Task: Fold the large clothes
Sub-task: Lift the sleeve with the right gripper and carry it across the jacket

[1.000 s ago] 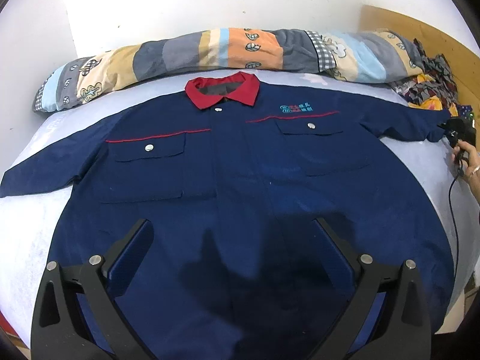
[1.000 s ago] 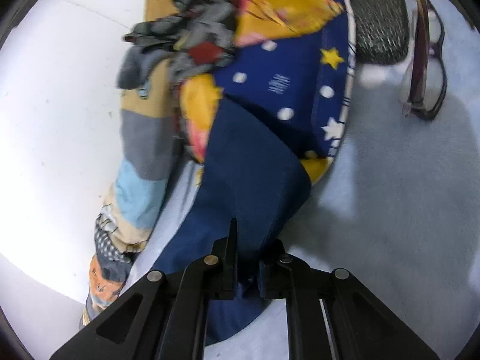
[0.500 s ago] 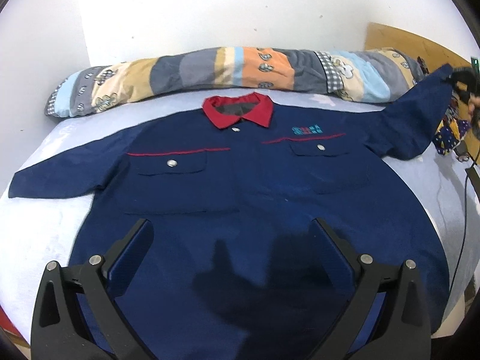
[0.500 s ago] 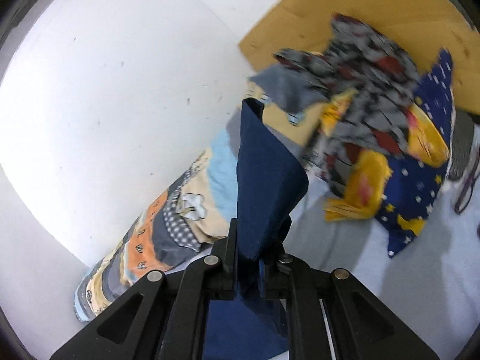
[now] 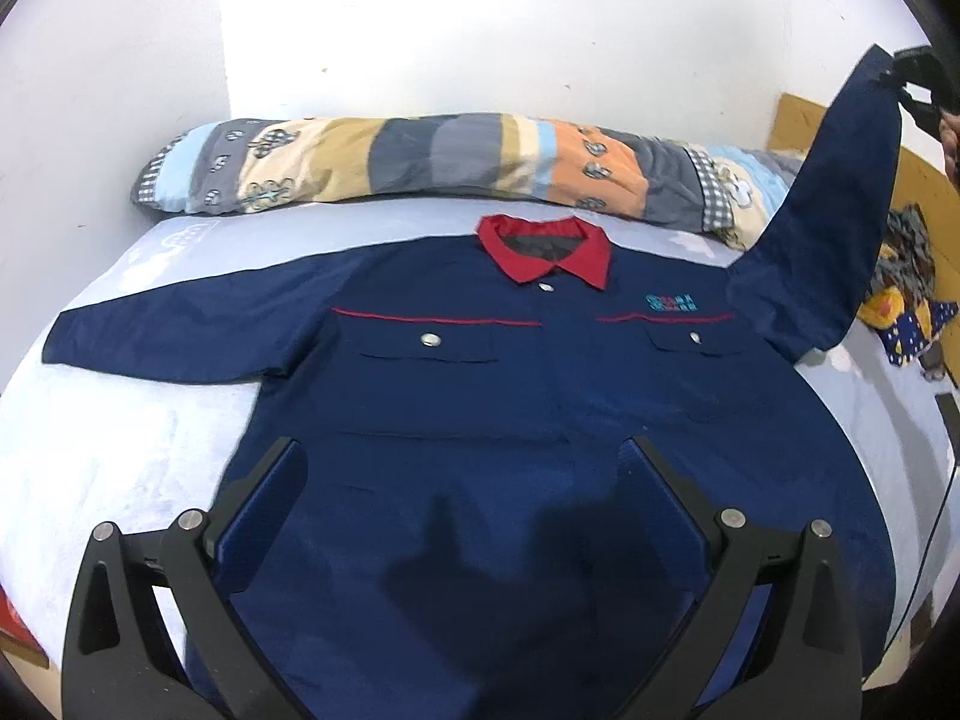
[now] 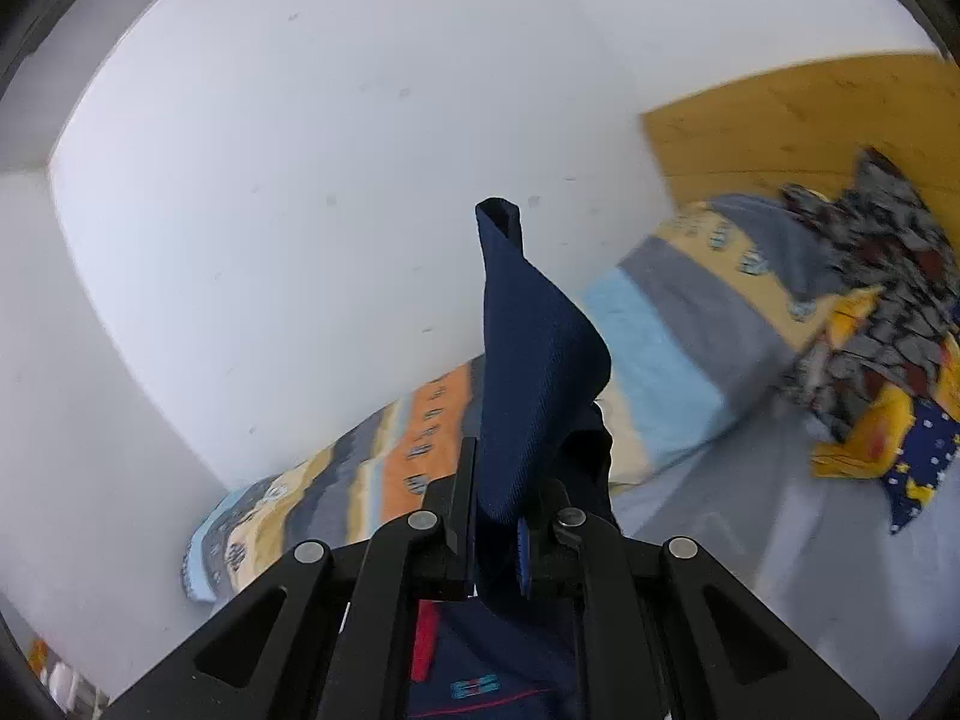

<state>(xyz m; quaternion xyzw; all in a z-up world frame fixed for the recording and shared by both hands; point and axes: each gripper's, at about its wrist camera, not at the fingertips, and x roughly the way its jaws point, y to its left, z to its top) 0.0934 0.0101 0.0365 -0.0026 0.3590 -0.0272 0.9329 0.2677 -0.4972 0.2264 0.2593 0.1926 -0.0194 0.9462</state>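
A large navy work shirt point(image 5: 510, 408) with a red collar point(image 5: 543, 249) lies face up on the bed. Its left sleeve point(image 5: 168, 330) lies flat and stretched out. My left gripper point(image 5: 462, 468) is open and empty above the shirt's lower front. My right gripper point(image 6: 504, 492) is shut on the cuff of the right sleeve point(image 6: 534, 372) and holds it high in the air. In the left wrist view the raised sleeve point(image 5: 834, 210) hangs from that gripper point(image 5: 918, 78) at the upper right.
A patchwork bolster pillow point(image 5: 456, 162) lies along the white wall at the bed's head. A heap of patterned clothes point(image 5: 906, 294) sits at the right by the wooden headboard point(image 6: 798, 126). The pale blue sheet point(image 5: 108, 456) shows around the shirt.
My right gripper has lifted the right sleeve from the bed up high and towards the shirt's middle. The left gripper has pulled back a little and stays open.
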